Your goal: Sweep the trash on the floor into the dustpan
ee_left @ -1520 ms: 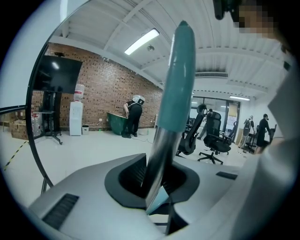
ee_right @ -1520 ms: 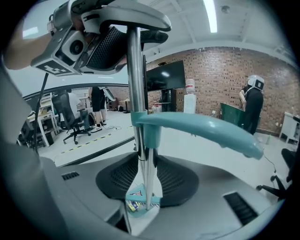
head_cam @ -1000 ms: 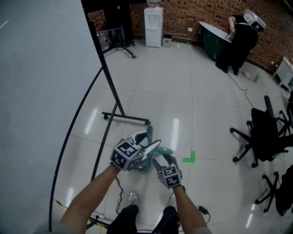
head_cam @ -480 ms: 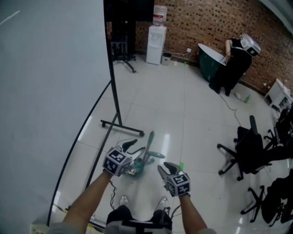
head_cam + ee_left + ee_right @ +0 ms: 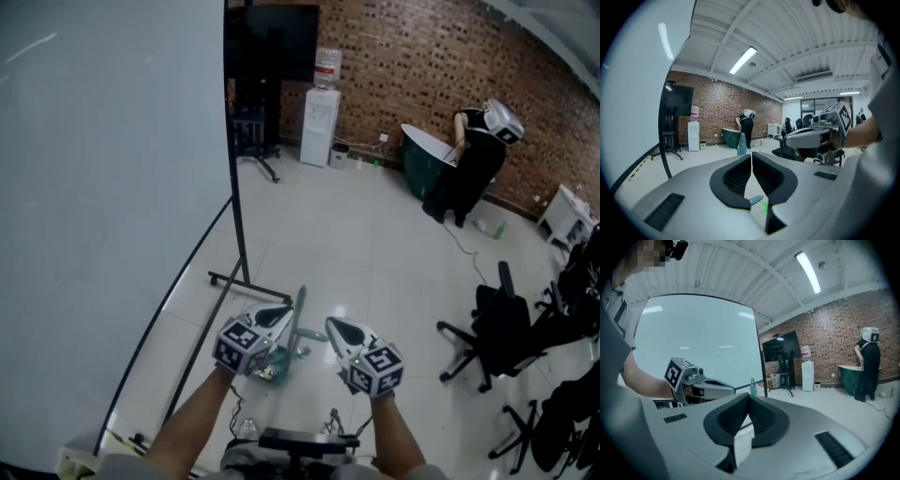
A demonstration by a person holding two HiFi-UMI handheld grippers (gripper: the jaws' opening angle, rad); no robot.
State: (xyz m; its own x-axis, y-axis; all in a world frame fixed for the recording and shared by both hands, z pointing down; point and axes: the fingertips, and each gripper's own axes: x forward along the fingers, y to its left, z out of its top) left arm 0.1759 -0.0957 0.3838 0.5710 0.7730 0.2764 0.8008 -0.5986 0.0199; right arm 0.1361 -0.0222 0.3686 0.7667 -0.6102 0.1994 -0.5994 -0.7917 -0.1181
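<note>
Risen above the teal long-handled dustpan (image 5: 296, 317), right claw (image 5: 336, 328) sits shut empty, left claw (image 5: 281, 312) closing empty.

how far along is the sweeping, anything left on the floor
Done, apparently: the teal dustpan set stands alone on the floor, and I see no loose trash nearby. In hand: nothing; the left gripper is closing empty, the right gripper is shut empty. Left: probably nothing, though the pan's contents are unclear.

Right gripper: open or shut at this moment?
Shut. In the right gripper view, the right gripper has its jaws meeting at the tips, nothing held between them.
</note>
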